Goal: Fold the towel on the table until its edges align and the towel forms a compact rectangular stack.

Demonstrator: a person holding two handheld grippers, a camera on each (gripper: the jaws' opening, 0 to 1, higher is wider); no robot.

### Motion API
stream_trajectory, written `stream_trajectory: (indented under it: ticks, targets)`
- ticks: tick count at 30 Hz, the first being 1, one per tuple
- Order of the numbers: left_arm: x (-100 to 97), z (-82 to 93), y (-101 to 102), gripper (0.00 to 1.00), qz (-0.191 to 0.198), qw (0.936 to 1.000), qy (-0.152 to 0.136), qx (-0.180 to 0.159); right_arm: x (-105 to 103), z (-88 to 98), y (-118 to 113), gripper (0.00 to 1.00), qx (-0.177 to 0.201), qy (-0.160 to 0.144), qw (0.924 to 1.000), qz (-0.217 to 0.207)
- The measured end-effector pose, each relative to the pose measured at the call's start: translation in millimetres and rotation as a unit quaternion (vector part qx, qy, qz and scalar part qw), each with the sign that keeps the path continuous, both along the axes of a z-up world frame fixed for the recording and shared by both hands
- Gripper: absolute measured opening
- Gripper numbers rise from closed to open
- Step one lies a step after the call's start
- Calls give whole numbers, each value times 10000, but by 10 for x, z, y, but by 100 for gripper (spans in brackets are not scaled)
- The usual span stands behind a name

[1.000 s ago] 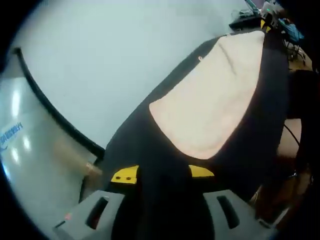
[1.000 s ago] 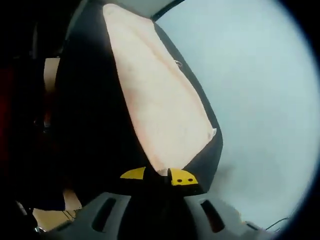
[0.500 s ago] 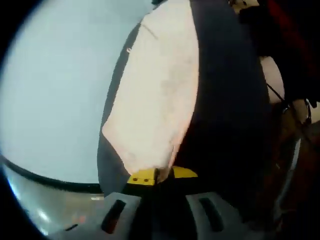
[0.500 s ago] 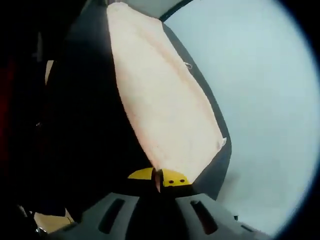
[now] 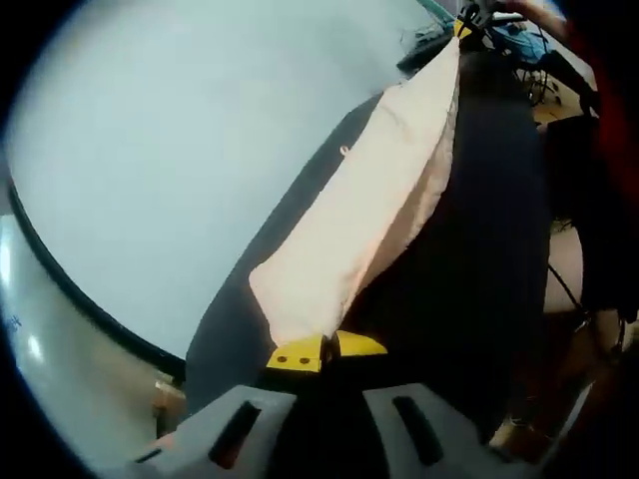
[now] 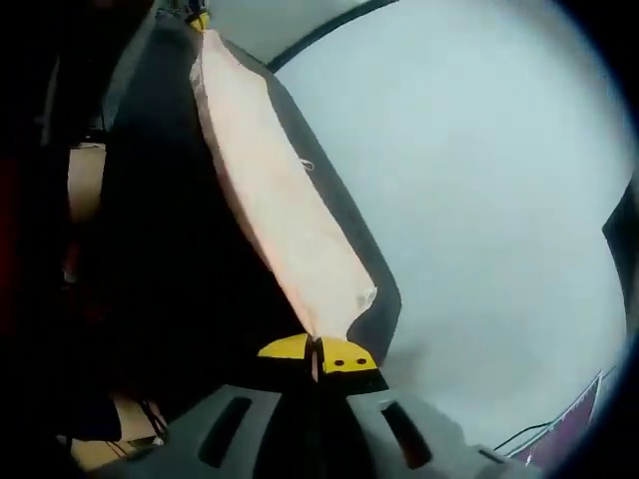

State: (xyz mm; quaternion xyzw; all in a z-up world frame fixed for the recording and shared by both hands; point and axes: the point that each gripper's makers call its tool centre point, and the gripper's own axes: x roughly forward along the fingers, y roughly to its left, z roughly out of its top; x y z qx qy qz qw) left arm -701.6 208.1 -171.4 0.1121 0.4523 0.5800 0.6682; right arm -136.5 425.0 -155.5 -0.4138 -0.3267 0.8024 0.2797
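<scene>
At the bottom of the left gripper view, the left gripper (image 5: 321, 351) has its yellow-tipped jaws pressed together on the near corner of the towel (image 5: 369, 220). Jaw tips meet with only the cloth edge between them. From that pinch the towel rises away as a long, cream-coloured band, folded along its length, with a looser flap drooping on its right side. It hangs clear of the dark worktop (image 5: 479, 259) beneath it. A small tag or loop shows on the towel's left edge about halfway up. At the far end of the band, a second yellow tip is just visible: the right gripper (image 5: 465, 24) holding the opposite corner.

Right gripper view, near edge: the right gripper (image 6: 318, 356) is likewise clamped on a towel (image 6: 275, 215) corner, yellow tips closed with the cloth edge caught between. The towel runs up and to the left as a narrow, taut strip, lifted above the dark worktop (image 6: 170, 249). A small white tag sits near the held corner on the right edge, and a thread loop shows further along. At the far top of the strip a yellow tip of the left gripper (image 6: 200, 18) appears at the other corner.

Beyond the worktop in both views lies a pale, plain floor or wall surface (image 6: 479, 180). Far right in the left gripper view: blurred cables and clutter (image 5: 524, 45), not identifiable.
</scene>
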Motion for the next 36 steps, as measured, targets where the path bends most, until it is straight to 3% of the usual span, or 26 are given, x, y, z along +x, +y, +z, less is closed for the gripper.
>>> stream_trajectory:
  ticks: [1, 2, 3, 4, 6, 9, 17, 18, 20, 21, 24, 25, 27, 31, 36]
  targets:
    - [-5, -106, -50, 0, -31, 9997, 110, -233, 63, -117, 20, 0, -38, -237, 9997, -35]
    - [-22, -188, -102, 0, 36, 9991, 32, -410, 85, -159, 48, 0, -10, -233, 9997, -81]
    - [-21, -168, -92, 0, 14, 9996, -19, -276, 99, -164, 42, 0, -34, -197, 9997, -126]
    - [48, -115, -84, 0, -45, 9997, -245, -70, 130, -187, -29, 0, -186, -138, 9995, -216]
    - [125, -40, -147, 0, -212, 9996, -153, -50, 177, -174, -68, 0, -166, -191, 9994, -217]
    - [72, 50, -143, 0, -198, 9997, -152, 12, 180, -91, -70, 0, -61, -125, 9997, -187]
    - [37, 44, 20, 0, 50, 9998, -176, 92, 82, -147, 99, 0, -77, -236, 9991, -333]
    - [37, 100, 43, 0, 234, 9988, -407, 156, 64, -95, 110, 0, -57, -172, 9991, -389]
    - [39, 205, 100, 0, 578, 9902, -1248, 222, 1, 50, 139, 0, 41, 25, 9991, -412]
    - [75, 260, 137, 0, 573, 9878, -1431, 225, -49, 144, 172, 0, 145, 163, 9990, -391]
    - [-28, 318, 169, 0, 886, 9904, -1056, 45, -177, 314, 396, 0, 270, 431, 9975, -482]
    - [-50, 351, 232, 0, 913, 9914, -933, 69, -170, 313, 499, 0, 312, 339, 9974, -563]
    - [-91, 387, 341, 0, 885, 9912, -977, 122, -194, 291, 703, 0, 359, 260, 9969, -656]
    - [-250, 410, 607, 0, 1007, 9888, -1094, 138, -353, 216, 1027, 0, 223, 609, 9949, -779]
    - [-339, 453, 969, 0, 1171, 9904, -723, -90, -496, 21, 1416, 0, -21, 455, 9944, -955]
